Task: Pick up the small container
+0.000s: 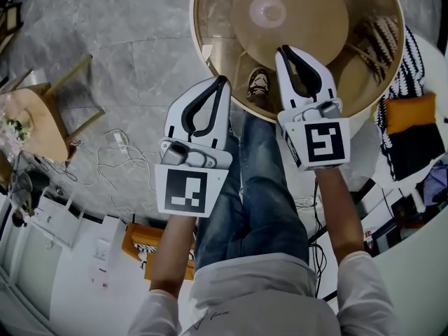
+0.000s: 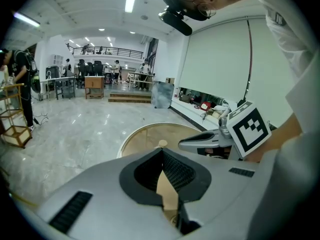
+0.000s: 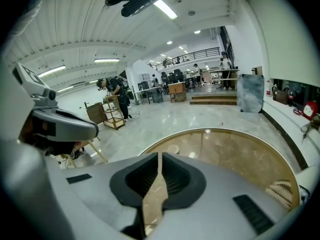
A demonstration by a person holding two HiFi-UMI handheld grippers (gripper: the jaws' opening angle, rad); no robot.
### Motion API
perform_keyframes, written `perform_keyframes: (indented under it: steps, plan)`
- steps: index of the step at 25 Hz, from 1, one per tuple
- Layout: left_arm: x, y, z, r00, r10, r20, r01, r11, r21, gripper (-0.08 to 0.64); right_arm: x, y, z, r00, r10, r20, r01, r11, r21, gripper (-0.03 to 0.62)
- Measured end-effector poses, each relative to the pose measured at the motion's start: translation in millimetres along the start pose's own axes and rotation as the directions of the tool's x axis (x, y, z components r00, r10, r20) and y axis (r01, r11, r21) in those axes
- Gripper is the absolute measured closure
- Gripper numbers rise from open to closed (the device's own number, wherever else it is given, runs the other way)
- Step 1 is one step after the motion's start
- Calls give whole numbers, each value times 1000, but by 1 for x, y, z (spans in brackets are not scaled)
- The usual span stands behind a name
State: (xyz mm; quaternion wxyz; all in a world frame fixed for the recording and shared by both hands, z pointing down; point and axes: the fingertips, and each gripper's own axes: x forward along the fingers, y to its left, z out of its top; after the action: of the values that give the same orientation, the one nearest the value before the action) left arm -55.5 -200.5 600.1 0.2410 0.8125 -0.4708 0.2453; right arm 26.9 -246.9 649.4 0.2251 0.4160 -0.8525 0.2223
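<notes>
**A:** In the head view, where is the small container?

**B:** I believe it is the small pale round thing at the centre of the round glass table, well apart from both grippers. The left gripper hangs over the floor, just beside the near rim of the table. The right gripper is above the glass. Both have their jaw tips pressed together, with nothing between them.

**A:** Which one should take it?

**B:** In my judgement the right one, because it is nearer. It must spread its jaws before it comes close.

**A:** What does the left gripper view add?

**B:** There the left gripper is clenched and empty. The small container shows in line with its tips, but well away on the table. The right gripper shows at the side, and it is also closed.

**A:** And the right gripper view?

**B:** The right gripper is closed on nothing. The small container appears a little to the left of the jaw line. So I would aim slightly left and bring one jaw to each side of it, low near the glass. Then I would close gently, because I think a small light thing on glass can slide away.
</notes>
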Motion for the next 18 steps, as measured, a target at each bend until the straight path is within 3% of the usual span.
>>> perform_keyframes:
  steps: [4,7,18]
  plan:
    - [0,5,-4,1000,10,-12,-11,1000,-10,545,17,-9,-10,1000,-16,-20,16,1000,-4,566]
    - [2,4,-7,1000,4,-20,-4,1000,9,545,28,-13,-17,999,-20,-38,20,1000,-12,497]
    - [7,-3,-15,999,12,-44,-11,1000,27,545,61,-28,-18,997,-72,-16,71,997,-25,440]
